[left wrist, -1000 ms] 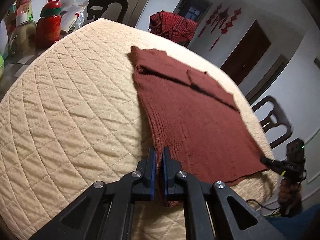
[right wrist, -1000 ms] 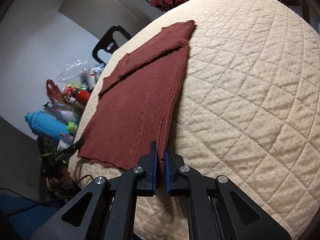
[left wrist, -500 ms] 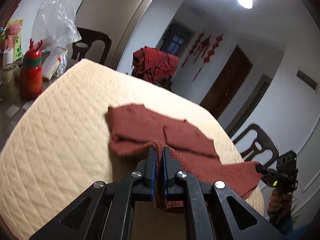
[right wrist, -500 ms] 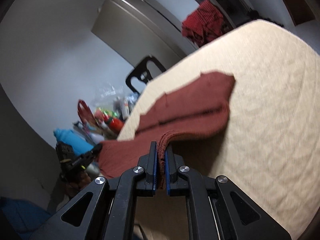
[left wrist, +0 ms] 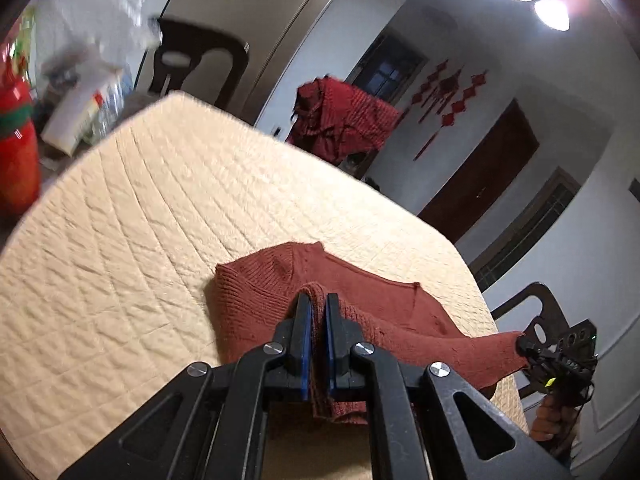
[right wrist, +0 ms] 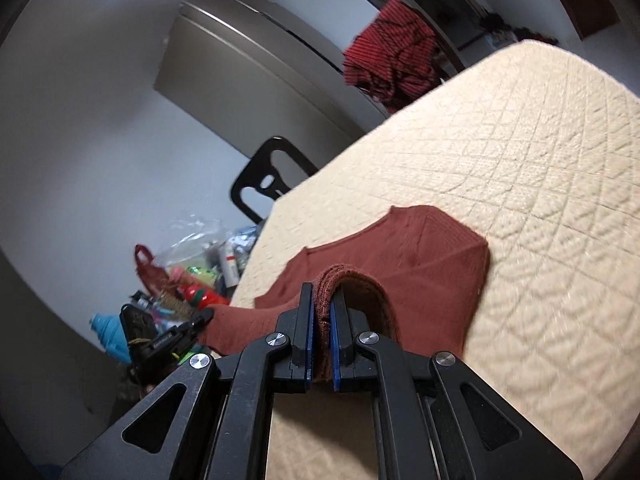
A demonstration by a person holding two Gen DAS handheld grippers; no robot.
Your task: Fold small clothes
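A rust-red knitted top [left wrist: 256, 300] lies on the cream quilted table [left wrist: 140, 220]. Its near hem is lifted and doubled over toward the neck end. My left gripper [left wrist: 314, 304] is shut on one corner of the hem, with knit bunched between the blue pads. From the left wrist view my right gripper [left wrist: 520, 340] shows at the far right, pinching the other corner. In the right wrist view my right gripper [right wrist: 322, 300] is shut on a fold of the top [right wrist: 432, 264], and the left gripper [right wrist: 206, 314] pinches the cloth at the left.
A red bottle [left wrist: 16, 152], a white box and plastic bags crowd the table's left end. Dark chairs [left wrist: 200, 64] stand at the far side and at the right [left wrist: 536, 312]. A red checked cloth [left wrist: 344, 120] hangs behind. A hand [left wrist: 556, 420] holds the right gripper's handle.
Both grippers have lifted the hem off the table and carried it forward over the top toward the neck end. The flat top now lies doubled, and much less of it shows.
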